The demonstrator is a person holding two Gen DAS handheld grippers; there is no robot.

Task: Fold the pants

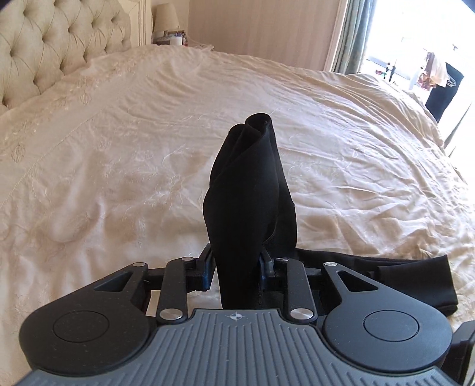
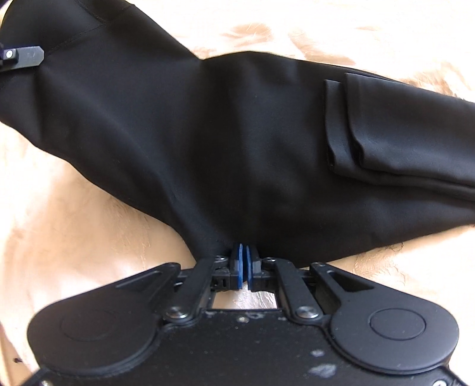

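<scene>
The black pants point(image 2: 207, 133) lie partly folded on the cream bedspread point(image 2: 59, 222). My left gripper point(image 1: 237, 264) is shut on a bunched fold of the pants point(image 1: 249, 190), which stands up between its fingers and trails off to the right. My right gripper point(image 2: 245, 255) is shut on the near edge of the pants, blue pads point(image 2: 237, 264) pressed together. A folded-over leg end point(image 2: 371, 127) lies on top at the right. The tip of the left gripper point(image 2: 26, 56) shows at the upper left of the right wrist view.
A tufted headboard point(image 1: 59, 44) stands at the far left. A nightstand with a lamp point(image 1: 167, 20) is behind the bed. A window with curtains point(image 1: 353, 32) is at the far right, and the bed edge point(image 1: 439, 118) drops off there.
</scene>
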